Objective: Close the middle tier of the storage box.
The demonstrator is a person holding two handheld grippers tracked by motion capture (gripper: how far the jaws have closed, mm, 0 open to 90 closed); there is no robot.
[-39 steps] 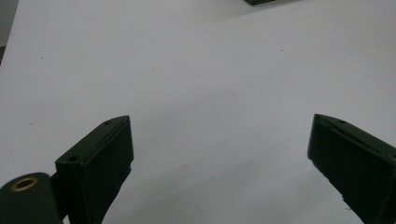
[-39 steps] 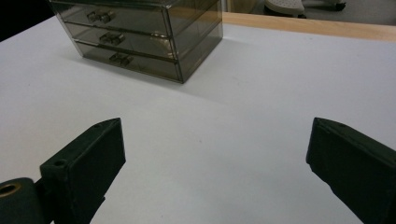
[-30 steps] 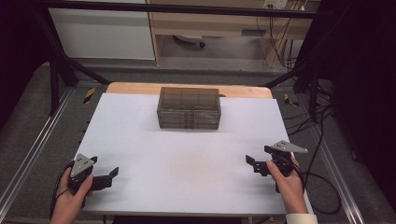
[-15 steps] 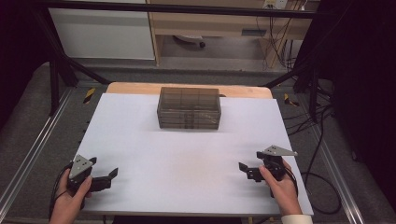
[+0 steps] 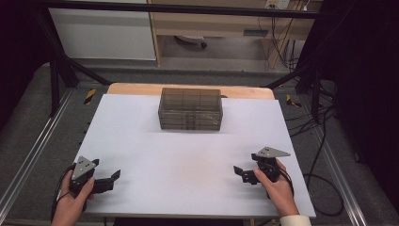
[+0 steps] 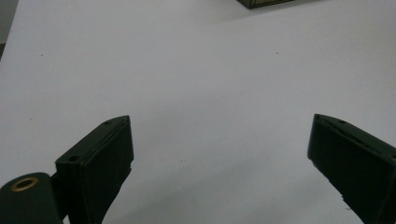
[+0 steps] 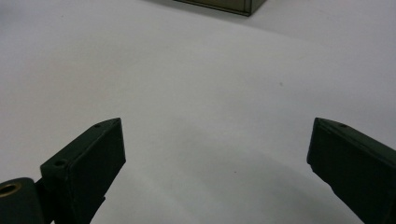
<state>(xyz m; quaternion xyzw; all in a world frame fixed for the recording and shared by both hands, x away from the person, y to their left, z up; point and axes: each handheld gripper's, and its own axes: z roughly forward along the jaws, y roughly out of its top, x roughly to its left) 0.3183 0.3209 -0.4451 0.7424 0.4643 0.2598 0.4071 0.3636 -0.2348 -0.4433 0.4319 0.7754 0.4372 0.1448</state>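
Drawer box (image 5: 190, 109) at far middle of white table (image 5: 141, 141), well apart from both grippers. Left gripper (image 5: 112, 178) low near front-left corner, jaws spread wide, empty. Right gripper (image 5: 240, 172) near front-right, jaws likewise wide, empty.

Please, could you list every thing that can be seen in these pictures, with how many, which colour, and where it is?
drawer box: 1, dark translucent grey, at the far middle of the white table top, apart from both grippers
table top: 1, white, with a strip of wood showing at its far edge
cabinet: 1, white, on the floor beyond the table, at the left
cables: several, black, on the floor right of the table
left gripper: 1, black with a grey plate, near left corner of the table, jaws wide open, holding nothing
right gripper: 1, black with a grey plate, near right of the table, jaws wide open, holding nothing
hands: 2, one on each gripper
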